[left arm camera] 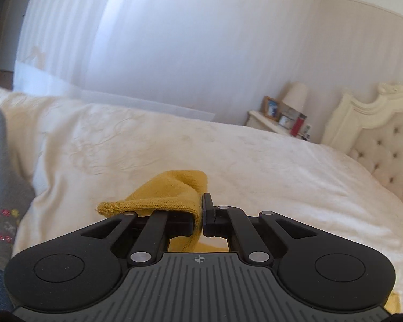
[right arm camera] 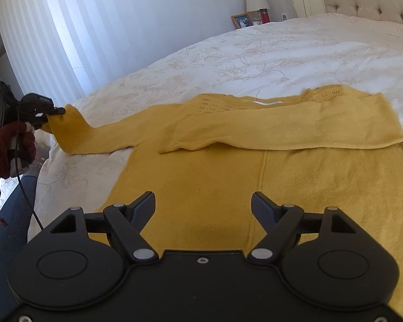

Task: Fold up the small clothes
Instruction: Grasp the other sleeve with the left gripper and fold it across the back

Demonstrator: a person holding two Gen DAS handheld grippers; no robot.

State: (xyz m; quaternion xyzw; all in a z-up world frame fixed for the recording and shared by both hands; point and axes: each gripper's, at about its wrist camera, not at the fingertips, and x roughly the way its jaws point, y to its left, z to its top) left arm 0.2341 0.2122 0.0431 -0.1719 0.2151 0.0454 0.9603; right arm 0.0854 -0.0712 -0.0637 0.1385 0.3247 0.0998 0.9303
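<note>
Black plastic left gripper [left arm camera: 202,212] sits nearest, pinched tight on the cuff of the mustard-yellow knitted sweater [right arm camera: 228,166]. That sweater lies flat on the white flowered bedspread [right arm camera: 282,53], one sleeve already folded across its chest, the other sleeve [right arm camera: 94,136] lifted off the left side. I think the thin cuff could slip from the pinch, because so little cloth is caught. A big pull might also drag the whole sweater crooked. Over the sweater's body, the black right gripper [right arm camera: 202,209] has its fingers wide apart, holding nothing.
</note>
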